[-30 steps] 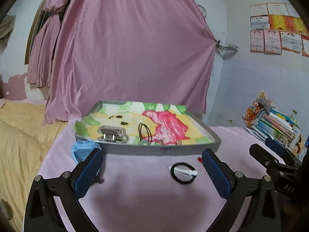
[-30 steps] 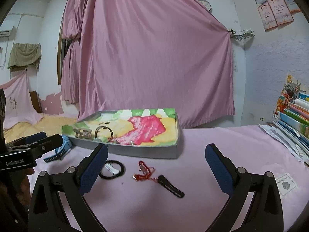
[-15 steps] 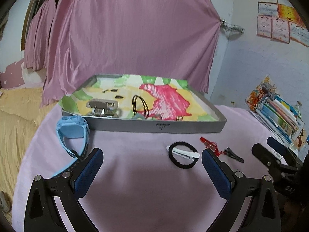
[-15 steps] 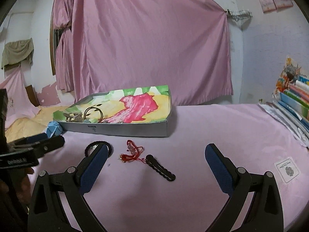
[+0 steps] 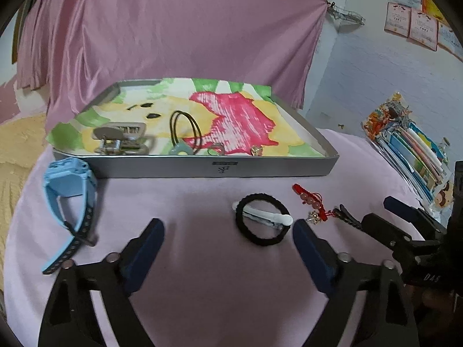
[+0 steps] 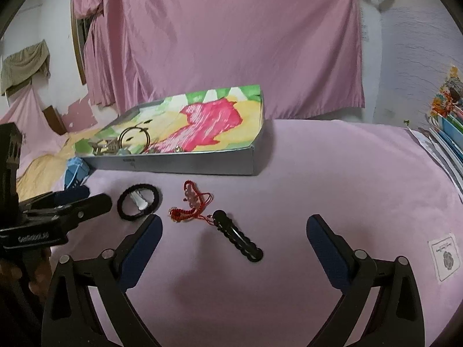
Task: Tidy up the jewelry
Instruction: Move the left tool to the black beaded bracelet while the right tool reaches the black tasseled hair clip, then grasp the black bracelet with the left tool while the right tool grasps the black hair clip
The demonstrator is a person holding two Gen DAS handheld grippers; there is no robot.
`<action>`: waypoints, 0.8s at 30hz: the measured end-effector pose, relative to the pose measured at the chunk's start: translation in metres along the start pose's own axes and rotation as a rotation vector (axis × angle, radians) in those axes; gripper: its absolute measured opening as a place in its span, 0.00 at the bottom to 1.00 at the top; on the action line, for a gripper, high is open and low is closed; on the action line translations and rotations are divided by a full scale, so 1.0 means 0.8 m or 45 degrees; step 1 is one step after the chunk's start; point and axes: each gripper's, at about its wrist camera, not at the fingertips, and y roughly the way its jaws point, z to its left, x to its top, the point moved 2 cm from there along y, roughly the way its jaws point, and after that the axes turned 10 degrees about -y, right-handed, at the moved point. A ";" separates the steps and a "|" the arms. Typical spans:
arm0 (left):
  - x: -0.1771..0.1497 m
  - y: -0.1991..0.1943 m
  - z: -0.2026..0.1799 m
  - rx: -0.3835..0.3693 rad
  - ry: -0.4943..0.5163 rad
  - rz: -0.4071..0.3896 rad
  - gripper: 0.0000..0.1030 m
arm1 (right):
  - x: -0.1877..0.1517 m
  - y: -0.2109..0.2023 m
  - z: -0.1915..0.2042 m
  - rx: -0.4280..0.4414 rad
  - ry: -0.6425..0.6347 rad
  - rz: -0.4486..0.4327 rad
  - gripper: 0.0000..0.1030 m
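Left wrist view: left gripper (image 5: 228,232) tilts down, jaws spread but closing on nothing; black hair tie (image 5: 262,219) at two o'clock. Right gripper (image 6: 234,231) likewise, black hair clip (image 6: 237,235) between its jaws, untouched.

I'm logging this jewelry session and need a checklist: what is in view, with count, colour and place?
tray: one, grey, colourful paper lining, far side of the pink cloth.
watch: one, light blue, on the cloth beside the tray's left front corner.
hair tie: one, black ring, on the cloth before the tray.
white clip: one, lying across the hair tie.
red cord bracelet: one, right of the hair tie.
black hair clip: one, right of the bracelet.
books: a stack, multicoloured, far right.
left tongs: blue pads, closing, nothing between.
right tongs: blue pads, closing, black clip ahead between them, untouched.
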 end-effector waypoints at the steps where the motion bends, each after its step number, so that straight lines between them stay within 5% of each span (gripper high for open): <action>1: 0.000 0.003 -0.001 -0.008 -0.004 0.014 0.75 | 0.000 0.002 0.001 0.006 -0.008 0.010 0.80; 7: 0.000 0.019 -0.005 -0.031 -0.011 0.091 0.48 | -0.001 0.015 -0.001 0.069 0.008 0.075 0.72; 24: 0.005 0.032 -0.014 -0.017 0.024 0.143 0.07 | 0.001 0.030 0.009 0.039 -0.067 0.184 0.31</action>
